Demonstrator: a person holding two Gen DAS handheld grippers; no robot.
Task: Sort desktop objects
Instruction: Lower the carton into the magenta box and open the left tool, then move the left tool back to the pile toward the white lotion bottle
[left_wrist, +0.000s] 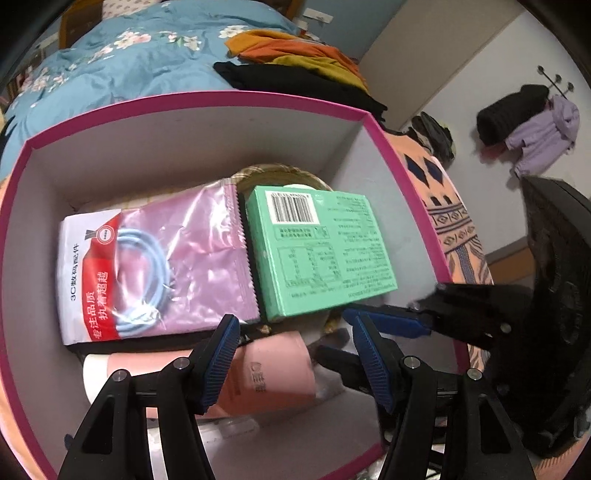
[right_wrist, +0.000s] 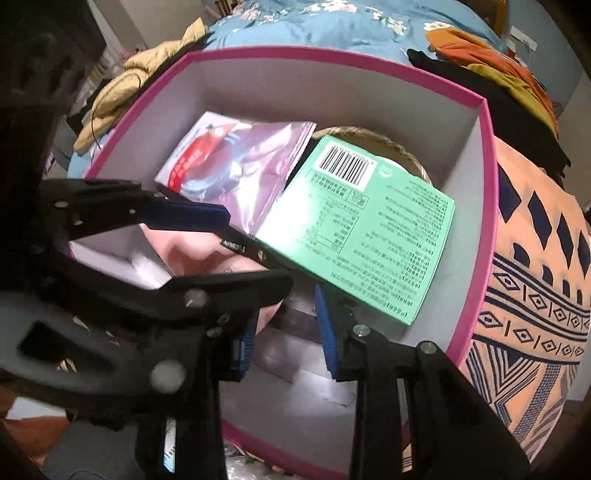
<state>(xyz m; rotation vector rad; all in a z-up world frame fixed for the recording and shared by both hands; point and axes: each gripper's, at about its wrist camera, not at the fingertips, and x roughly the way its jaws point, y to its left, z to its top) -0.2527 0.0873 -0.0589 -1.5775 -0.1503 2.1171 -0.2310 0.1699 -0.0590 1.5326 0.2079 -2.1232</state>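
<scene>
surface: orange patterned cloth (right_wrist: 535, 295) | on it: 1 pink-rimmed box (left_wrist: 192, 99)

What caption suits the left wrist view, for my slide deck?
Open left gripper hovering over a pink-rimmed box holding a green carton and bagged cable.

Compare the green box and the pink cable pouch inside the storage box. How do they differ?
The green box is a rigid carton with a barcode and printed text; the pink cable pouch is soft, shiny and crinkled, with a coiled cable showing. The green box lies tilted over other items; the pouch lies flatter. Both sit side by side in the pink-rimmed storage box.
</scene>
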